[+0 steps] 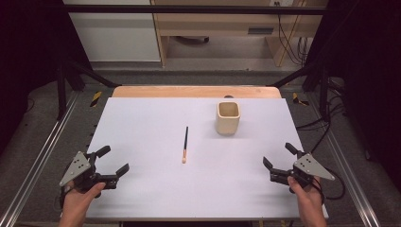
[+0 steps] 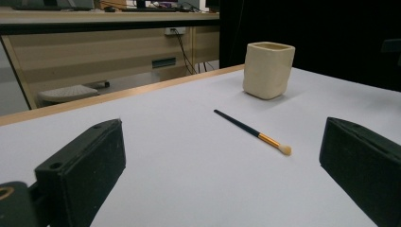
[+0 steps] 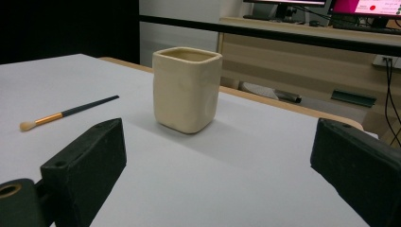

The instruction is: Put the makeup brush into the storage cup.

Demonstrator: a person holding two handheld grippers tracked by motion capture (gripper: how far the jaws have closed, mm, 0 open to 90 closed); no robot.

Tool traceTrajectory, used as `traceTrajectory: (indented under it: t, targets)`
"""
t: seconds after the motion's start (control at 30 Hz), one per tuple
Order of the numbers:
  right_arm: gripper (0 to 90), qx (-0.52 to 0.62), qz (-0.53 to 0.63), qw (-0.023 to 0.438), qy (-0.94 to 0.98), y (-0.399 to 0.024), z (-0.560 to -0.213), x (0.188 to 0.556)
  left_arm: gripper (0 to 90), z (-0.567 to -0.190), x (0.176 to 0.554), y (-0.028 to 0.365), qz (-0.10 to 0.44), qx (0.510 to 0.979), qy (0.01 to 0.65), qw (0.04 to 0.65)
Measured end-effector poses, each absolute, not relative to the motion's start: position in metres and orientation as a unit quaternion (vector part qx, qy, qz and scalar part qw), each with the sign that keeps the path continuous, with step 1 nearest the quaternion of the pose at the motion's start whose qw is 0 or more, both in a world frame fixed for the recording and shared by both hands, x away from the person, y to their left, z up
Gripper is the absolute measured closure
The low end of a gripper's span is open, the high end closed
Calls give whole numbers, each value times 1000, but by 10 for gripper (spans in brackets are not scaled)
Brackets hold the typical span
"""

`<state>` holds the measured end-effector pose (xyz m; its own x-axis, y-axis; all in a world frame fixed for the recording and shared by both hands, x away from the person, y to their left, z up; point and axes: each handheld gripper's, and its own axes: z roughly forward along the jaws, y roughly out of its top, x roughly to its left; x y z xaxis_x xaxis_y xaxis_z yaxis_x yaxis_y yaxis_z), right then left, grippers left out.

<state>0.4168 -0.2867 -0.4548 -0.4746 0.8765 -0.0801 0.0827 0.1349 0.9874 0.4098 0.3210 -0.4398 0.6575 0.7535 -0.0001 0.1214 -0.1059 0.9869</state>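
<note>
A thin brush (image 1: 185,144) lies flat at the centre of the white table (image 1: 142,123), bristle tip toward the bottom of the frame. A cream cup (image 1: 228,117) stands upright to its upper right, well apart. The left gripper (image 1: 113,161) at lower left and the right gripper (image 1: 279,154) at lower right both hold their jaws apart, with nothing between them

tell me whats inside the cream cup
The cream cup stands upright and open. From the high view, its inner walls look bare, with nothing sticking out; the bottom is in shadow and cannot be seen. The brush lies apart on the table.
</note>
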Motion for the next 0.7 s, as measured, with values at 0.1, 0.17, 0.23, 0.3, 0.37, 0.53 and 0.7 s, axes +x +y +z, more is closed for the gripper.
traceTrajectory:
  t: [0.1,0.17,0.23,0.3,0.37,0.53,0.7]
  targets:
    - [45,363,545,362,663,-286,-455,417,7,-440,409,320,271,696,316,585]
    - [44,363,542,364,665,-286,-455,417,9,-440,409,318,272,700,315,581]
    - [43,363,539,365,667,-285,-455,417,11,-441,409,317,270,702,316,578]
    - [40,362,535,367,669,-284,-456,418,16,-441,409,315,275,708,313,570]
    - [37,364,531,368,671,-283,-456,419,17,-441,408,313,272,712,313,566]
    - [32,366,525,371,673,-281,-457,419,21,-441,406,309,272,719,312,559]
    - [29,367,521,372,675,-278,-456,419,29,-442,402,299,263,727,321,548]
